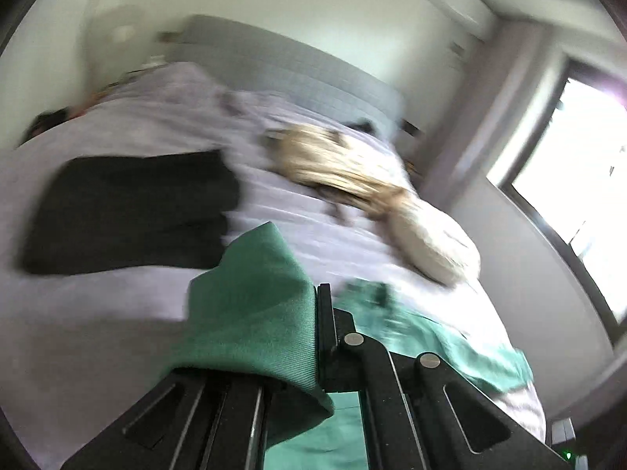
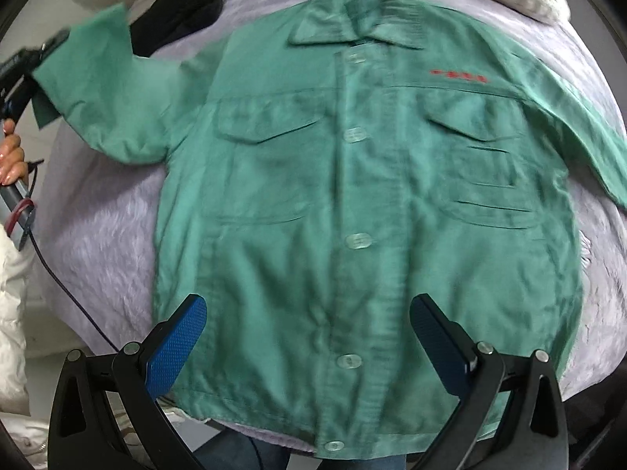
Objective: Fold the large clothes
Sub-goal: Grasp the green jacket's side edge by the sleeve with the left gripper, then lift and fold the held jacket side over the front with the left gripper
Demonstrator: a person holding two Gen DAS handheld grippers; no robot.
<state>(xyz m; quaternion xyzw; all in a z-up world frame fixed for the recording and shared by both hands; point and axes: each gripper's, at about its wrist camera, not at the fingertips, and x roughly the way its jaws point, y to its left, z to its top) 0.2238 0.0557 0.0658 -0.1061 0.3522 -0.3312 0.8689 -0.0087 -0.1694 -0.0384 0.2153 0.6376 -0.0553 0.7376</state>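
Note:
A green button-up jacket [image 2: 352,196] lies face up on the lilac bedcover [image 2: 98,235], collar at the far side. My left gripper [image 1: 318,313] is shut on the cuff of its sleeve [image 1: 250,305], and the cloth drapes over one finger. In the right wrist view that left gripper [image 2: 39,55] holds the sleeve [image 2: 102,78] lifted off the bed at the upper left. My right gripper [image 2: 311,337] hangs open above the jacket's lower front, its blue pads [image 2: 184,337] wide apart with nothing between them.
A black garment [image 1: 129,211] and a cream bundle [image 1: 372,196] lie further up the bed [image 1: 137,313], before a grey headboard [image 1: 294,66]. A window [image 1: 580,180] is at the right. A person's hand [image 2: 11,156], white sleeve [image 2: 11,293] and a cable [image 2: 58,274] are at the left.

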